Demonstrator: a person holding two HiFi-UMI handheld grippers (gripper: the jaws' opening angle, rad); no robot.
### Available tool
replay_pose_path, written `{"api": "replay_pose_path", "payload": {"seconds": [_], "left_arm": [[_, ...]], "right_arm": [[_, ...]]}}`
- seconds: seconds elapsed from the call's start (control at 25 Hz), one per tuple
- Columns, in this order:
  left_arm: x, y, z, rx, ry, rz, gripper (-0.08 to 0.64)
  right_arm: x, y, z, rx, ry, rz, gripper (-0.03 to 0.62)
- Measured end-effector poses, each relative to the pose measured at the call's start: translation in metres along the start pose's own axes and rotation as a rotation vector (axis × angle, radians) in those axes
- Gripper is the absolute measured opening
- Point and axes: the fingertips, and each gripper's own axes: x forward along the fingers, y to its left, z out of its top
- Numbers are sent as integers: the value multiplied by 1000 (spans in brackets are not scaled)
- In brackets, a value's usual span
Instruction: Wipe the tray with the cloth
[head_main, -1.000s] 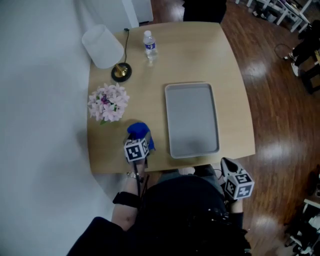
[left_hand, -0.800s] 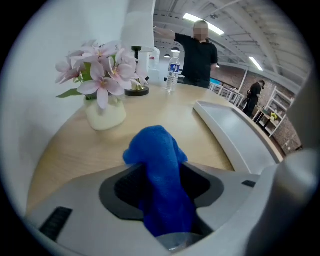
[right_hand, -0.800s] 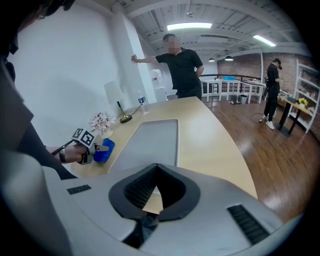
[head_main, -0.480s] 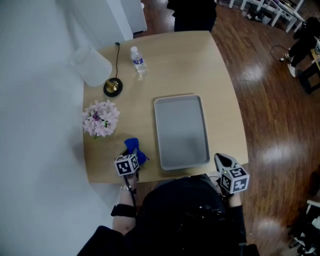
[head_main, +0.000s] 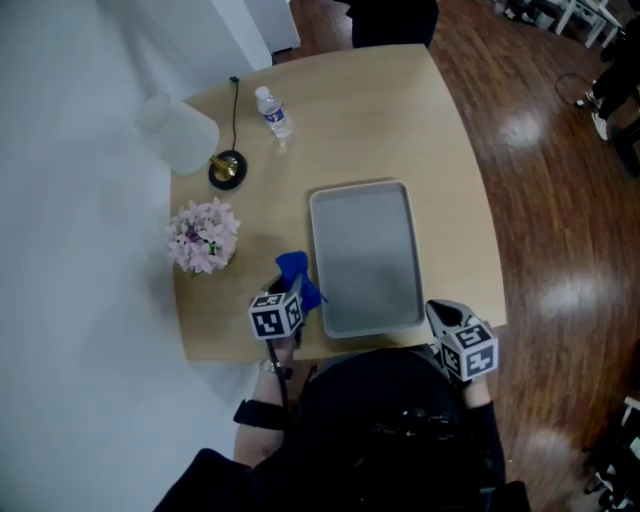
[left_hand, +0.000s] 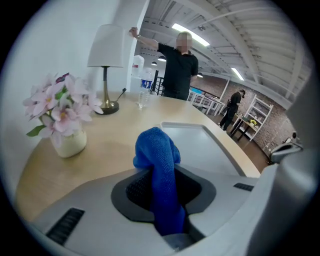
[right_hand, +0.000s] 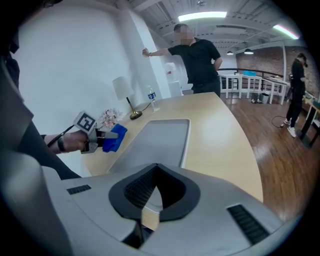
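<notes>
The left gripper has just been closing its fingers, and now they're clamped on a bright blue fuzzy cloth. One bunched end pokes up past the fingertips and the other end disappears down between the fingers. The cloth sits just beside the left long edge of the flat grey rectangular metal tray, close to its near corner. Whether it touches the rim is hard to call from the head view. The tray lies on the pale wooden worktop.

The right gripper hangs at the worktop's near edge by the tray's right corner, fingers pinched together on nothing. The person's dark top hides most of both arms.

Further back are pink flowers in a small white vase, a clear plastic water bottle and a brass-based lamp, its white shade nearly melting into the white wall.
</notes>
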Motion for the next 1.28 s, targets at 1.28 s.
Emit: {"api": "replay_pose_path", "payload": {"seconds": [1.28], "left_arm": [[148, -3, 124, 103, 78, 11, 101]], "right_arm": [[-4, -40, 9, 1, 56, 24, 6]]}}
